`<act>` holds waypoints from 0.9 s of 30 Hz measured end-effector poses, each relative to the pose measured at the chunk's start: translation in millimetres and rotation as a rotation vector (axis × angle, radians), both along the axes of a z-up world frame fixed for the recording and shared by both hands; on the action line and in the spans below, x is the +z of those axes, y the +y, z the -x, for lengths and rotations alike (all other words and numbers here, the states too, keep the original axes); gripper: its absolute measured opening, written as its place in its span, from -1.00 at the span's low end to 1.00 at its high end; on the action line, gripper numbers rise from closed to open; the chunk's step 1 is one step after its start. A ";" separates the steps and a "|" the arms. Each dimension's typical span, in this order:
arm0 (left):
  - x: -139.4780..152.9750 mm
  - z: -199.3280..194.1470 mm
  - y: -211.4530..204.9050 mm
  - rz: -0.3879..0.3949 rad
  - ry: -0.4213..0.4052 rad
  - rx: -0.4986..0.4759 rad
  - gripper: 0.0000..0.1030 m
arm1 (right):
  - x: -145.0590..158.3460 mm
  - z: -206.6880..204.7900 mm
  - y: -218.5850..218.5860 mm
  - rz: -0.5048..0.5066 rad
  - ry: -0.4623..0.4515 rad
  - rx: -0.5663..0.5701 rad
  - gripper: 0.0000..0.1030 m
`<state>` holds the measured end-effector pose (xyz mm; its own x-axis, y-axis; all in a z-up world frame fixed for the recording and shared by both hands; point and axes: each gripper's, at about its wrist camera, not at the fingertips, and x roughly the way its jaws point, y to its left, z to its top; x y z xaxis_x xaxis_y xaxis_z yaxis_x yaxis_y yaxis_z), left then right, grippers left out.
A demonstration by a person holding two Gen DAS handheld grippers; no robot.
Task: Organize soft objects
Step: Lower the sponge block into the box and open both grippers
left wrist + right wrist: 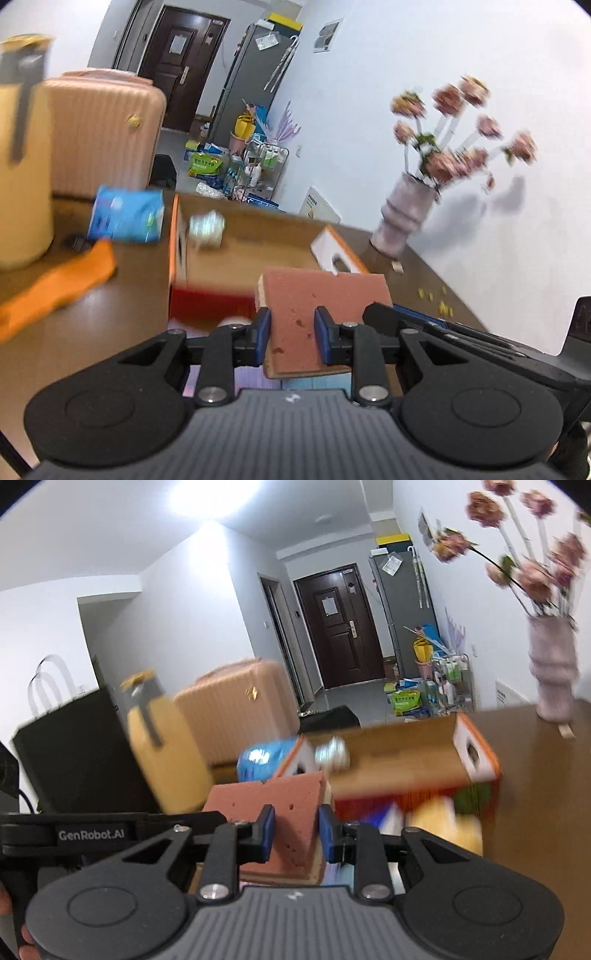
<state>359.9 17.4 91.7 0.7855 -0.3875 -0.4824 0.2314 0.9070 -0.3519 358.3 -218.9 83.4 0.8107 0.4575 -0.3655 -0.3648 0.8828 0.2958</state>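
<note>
**Sponge held by both tongs above the open box**

Sponge aside for a moment, the biggest thing here is the brown tabletop (122, 306), which spreads out beneath and ahead of both tongs. On it, just ahead of the tongs, stands an open cardboard box (236, 254) with orange-and-white flaps; its inside shows blurred red and yellow contents that cannot be told apart. A pink suitcase (99, 133) stands beyond the tabletop, ahead and to the left of the left tongs. A yellow jug (22, 177) with a grey handle rises at the far left. A pale vase (402, 218) of pink flowers sits ahead and to the right. A blue packet (127, 214) lies left of the box, near an orange cloth (62, 284).

The sponge (325, 317), reddish-pink on top with a pale yellow layer under it, sits between the blue pads of the left tongs (291, 334), which are closed narrowly on one end. The right tongs (297, 834) grip the same sponge (273, 808) at its other end, pads pressed to both sides. The sponge hangs over the near edge of the box.
</note>
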 end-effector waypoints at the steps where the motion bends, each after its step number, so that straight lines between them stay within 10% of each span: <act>1: 11.4 -26.8 0.1 -0.002 0.012 0.006 -0.51 | 11.3 -27.4 -1.5 -0.007 0.023 0.006 -0.53; 11: -10.0 -179.5 -7.7 -0.089 0.191 0.088 -0.50 | -2.4 -206.9 15.1 0.029 0.267 -0.034 -0.53; 20: -83.7 -204.6 2.7 -0.185 0.319 0.109 -0.47 | -85.0 -240.2 39.2 0.067 0.405 0.000 -0.53; 27: -96.1 -193.2 -6.7 -0.287 0.225 0.087 -0.47 | -96.7 -228.0 36.6 0.294 0.286 -0.074 -0.45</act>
<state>553.1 10.8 -4.4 0.6718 -0.1479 -0.7258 0.0953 0.9890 -0.1133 586.3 -182.3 -13.3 0.6845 0.2439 -0.6870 -0.2368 0.9657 0.1069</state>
